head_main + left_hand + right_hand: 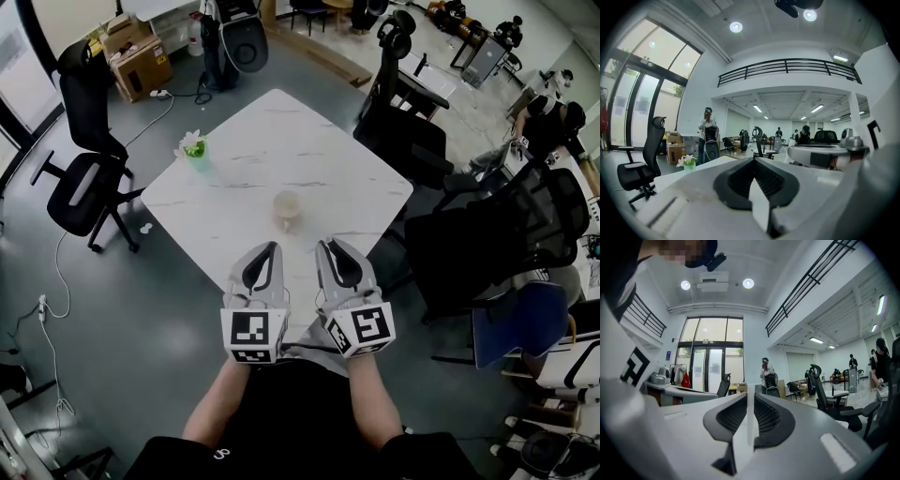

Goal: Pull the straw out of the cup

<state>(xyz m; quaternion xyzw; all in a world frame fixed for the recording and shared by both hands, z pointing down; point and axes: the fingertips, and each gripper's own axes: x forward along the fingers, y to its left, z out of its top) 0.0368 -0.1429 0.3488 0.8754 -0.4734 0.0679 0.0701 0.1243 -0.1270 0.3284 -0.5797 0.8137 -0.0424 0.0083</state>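
Right fingers (736, 416) grip what I take for the straw (750, 413), upright between them; left fingers (740, 180) are closed, empty; cup (287, 208) sits on the surface (272, 141) just ahead.

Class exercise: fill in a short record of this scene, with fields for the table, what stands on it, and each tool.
table: white, bare but for two things
cup: near the middle, nothing sticking out of it
flower pot: small, green, near the left corner
left tool: jaws together, empty
right tool: jaws shut on a thin pale upright strip, seemingly the straw
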